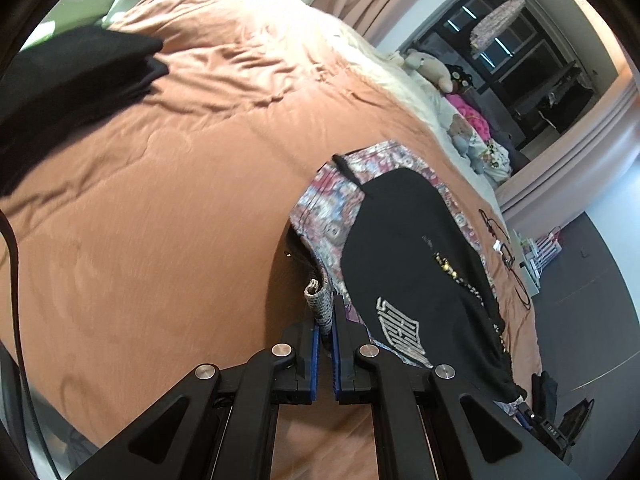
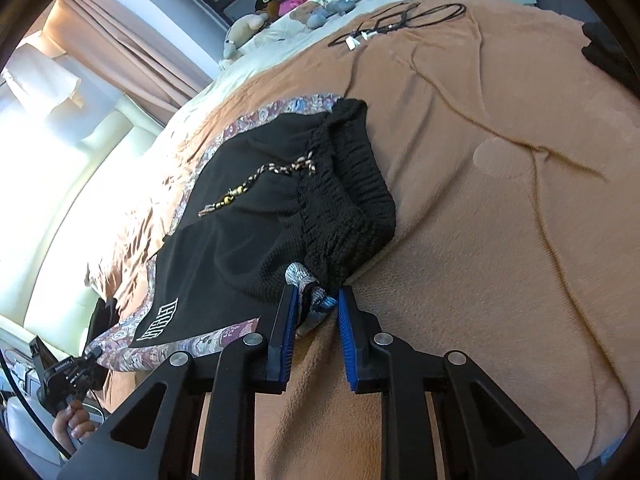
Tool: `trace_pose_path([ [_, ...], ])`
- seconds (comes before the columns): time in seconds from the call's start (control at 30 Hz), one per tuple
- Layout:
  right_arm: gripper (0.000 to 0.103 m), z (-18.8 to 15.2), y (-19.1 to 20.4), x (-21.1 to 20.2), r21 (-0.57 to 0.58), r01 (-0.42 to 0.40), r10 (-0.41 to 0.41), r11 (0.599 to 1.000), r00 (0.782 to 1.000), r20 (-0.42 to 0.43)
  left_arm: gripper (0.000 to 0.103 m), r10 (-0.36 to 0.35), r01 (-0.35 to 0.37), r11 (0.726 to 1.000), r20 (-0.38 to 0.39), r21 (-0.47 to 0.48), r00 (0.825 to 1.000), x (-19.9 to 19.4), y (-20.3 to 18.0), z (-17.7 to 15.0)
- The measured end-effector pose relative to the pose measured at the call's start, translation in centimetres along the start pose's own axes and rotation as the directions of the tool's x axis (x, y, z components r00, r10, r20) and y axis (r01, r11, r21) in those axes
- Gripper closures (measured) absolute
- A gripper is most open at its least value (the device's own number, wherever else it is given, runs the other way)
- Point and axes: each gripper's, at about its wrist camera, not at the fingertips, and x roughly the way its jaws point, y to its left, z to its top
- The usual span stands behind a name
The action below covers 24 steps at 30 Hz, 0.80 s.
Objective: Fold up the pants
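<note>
Black pants (image 2: 256,216) lie on a patterned cloth (image 1: 332,216) spread over the orange bedspread (image 1: 160,200). The left gripper (image 1: 326,328) is nearly closed, pinching the cloth's edge; the right gripper (image 2: 316,308) is partly open around bunched fabric at the pants' waistband.

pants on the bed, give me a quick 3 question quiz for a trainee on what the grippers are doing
1. True or false: the left gripper is shut on patterned fabric.
2. What lies on the patterned pants? A) black shorts B) a towel C) a pillow
3. Fill in: the right gripper has fabric between its fingers beside the black shorts' ribbed ______.

Key: 1 true; 2 A; 3 waistband.
</note>
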Motion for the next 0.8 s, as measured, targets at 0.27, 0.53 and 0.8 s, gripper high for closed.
trace_pose_path([
  [0.27,0.099,0.3,-0.7,-0.1,0.027,-0.039,0.040,0.999,0.999,-0.018,0.098,0.002,-0.002,1.000,0.013,0.021,1.000,-0.2,-1.0,1.4],
  [0.53,0.055,-0.6,-2.5,2.6,0.133,-0.144,0.155,0.981,0.985,-0.077,0.098,0.031,-0.031,0.999,-0.014,-0.016,0.999,0.5,0.5,0.3],
  [0.8,0.053,-0.4,-5.1,5.7,0.241,-0.124,0.161,0.962,0.977,-0.139,0.098,0.038,-0.039,0.999,-0.020,-0.023,0.999,0.6,0.9,-0.2],
])
